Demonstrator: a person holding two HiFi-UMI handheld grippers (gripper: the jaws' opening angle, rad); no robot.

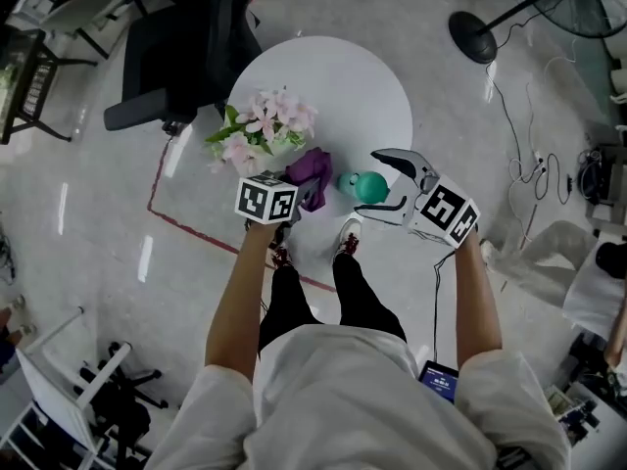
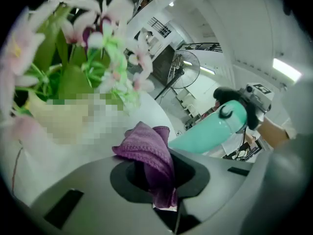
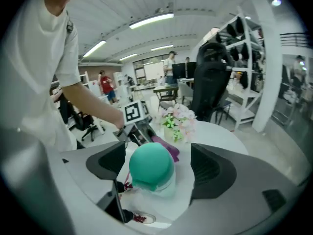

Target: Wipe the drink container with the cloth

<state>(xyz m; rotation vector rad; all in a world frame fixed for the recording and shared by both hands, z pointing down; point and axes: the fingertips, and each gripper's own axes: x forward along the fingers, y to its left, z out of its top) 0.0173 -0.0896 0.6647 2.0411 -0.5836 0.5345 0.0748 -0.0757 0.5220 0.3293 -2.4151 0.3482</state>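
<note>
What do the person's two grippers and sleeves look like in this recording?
The left gripper and right gripper both have grey, curved jaws with dark recessed pads. Each carries a white cube printed with black square markers. A thin dark cable seems to hang from the right one. The person wears a loose white top with sleeves ending near the elbows.

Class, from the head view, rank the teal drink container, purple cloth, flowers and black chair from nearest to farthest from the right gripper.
1. Teal drink container, between the right gripper's open jaws.
2. Purple cloth, just left, in the left gripper.
3. Flowers, farther left on the table.
4. Black chair, upper left, beyond the table.
</note>
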